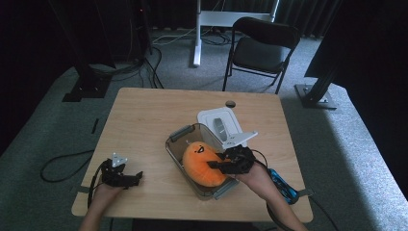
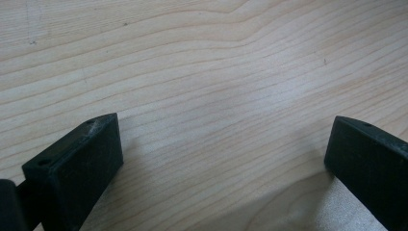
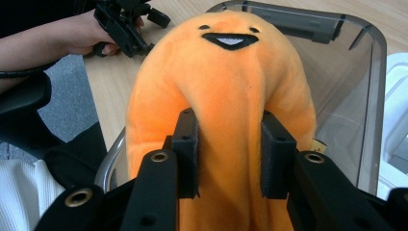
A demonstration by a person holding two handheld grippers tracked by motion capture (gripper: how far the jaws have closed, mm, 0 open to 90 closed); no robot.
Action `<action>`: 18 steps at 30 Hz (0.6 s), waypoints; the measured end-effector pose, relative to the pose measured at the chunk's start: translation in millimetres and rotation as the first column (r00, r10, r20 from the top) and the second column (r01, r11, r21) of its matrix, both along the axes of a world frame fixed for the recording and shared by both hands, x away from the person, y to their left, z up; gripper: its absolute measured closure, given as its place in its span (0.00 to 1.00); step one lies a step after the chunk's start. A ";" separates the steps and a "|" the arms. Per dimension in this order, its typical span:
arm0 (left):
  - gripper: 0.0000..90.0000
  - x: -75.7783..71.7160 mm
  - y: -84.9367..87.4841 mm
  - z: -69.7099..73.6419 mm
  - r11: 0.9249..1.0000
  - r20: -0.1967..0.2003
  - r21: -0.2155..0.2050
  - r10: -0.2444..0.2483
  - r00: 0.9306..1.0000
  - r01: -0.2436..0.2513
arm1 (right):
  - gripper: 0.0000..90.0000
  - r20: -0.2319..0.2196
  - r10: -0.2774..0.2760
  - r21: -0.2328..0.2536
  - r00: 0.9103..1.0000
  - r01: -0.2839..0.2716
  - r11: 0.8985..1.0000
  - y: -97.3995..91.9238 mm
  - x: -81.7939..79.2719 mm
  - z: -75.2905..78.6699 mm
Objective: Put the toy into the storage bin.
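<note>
Desk: Table (image 1: 144,120), seen from above: what sits at the left?

Photographer: Left gripper (image 1: 126,177), in a hand at the table's near-left edge. Its own view shows the two black jaws standing wide apart over bare wood (image 2: 207,82), nothing between them.

Desk: And moving toward the middle?

Photographer: Clear plastic tub (image 1: 179,135) right of centre, grey clips at its ends. An orange plush toy (image 1: 201,161) with a stitched smiling face lies in it, bulging above the rim.

Desk: The right hand?

Photographer: Right gripper (image 1: 219,165) reaches in from the tub's near-right side. Its own view shows both pads pressed into a fold of the plush toy (image 3: 226,82), pinching the fabric between them; the tub (image 3: 370,72) wall curves behind, and the left gripper (image 3: 126,24) shows far off at the table edge.

Desk: Anything further right?

Photographer: White lid (image 1: 222,124) lying flat just behind the tub, touching its far corner. A black chair (image 1: 262,48) stands on the carpet beyond the table.
</note>
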State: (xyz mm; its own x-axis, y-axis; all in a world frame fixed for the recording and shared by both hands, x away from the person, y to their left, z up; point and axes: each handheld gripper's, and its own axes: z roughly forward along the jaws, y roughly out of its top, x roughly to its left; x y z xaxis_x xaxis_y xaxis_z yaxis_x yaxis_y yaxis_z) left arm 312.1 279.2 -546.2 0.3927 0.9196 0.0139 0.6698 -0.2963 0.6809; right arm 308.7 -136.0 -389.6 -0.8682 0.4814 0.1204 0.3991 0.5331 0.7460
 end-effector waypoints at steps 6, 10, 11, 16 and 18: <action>0.00 0.0 0.1 0.1 1.000 -0.002 0.000 0.000 1.000 0.000 | 0.73 -0.019 -0.004 -0.012 1.000 0.004 1.000 1.6 4.9 -5.7; 0.00 0.0 0.1 0.1 1.000 -0.001 0.000 -0.001 1.000 0.001 | 0.72 -0.038 -0.002 -0.030 0.999 0.001 1.000 4.4 8.7 -12.4; 0.00 0.0 0.1 0.1 1.000 -0.002 0.000 -0.001 1.000 0.001 | 0.72 -0.040 0.000 -0.035 0.999 -0.001 0.999 4.9 9.3 -13.8; 0.00 0.0 0.1 0.1 1.000 -0.002 0.000 0.000 1.000 0.000 | 0.71 -0.063 -0.001 -0.045 0.998 -0.002 0.999 5.9 12.8 -20.5; 0.00 0.0 0.1 0.1 1.000 -0.001 0.000 0.000 1.000 0.000 | 0.69 -0.077 0.000 -0.051 0.997 -0.004 0.999 6.8 14.4 -23.0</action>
State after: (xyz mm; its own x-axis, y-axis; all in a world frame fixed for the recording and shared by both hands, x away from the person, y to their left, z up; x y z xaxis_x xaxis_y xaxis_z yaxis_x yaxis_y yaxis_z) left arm 312.1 279.2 -546.1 0.3930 0.9194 0.0134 0.6707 -0.2966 0.6799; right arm 323.1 -129.2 -412.5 -0.8585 0.4865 0.1623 0.4528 0.5705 0.6852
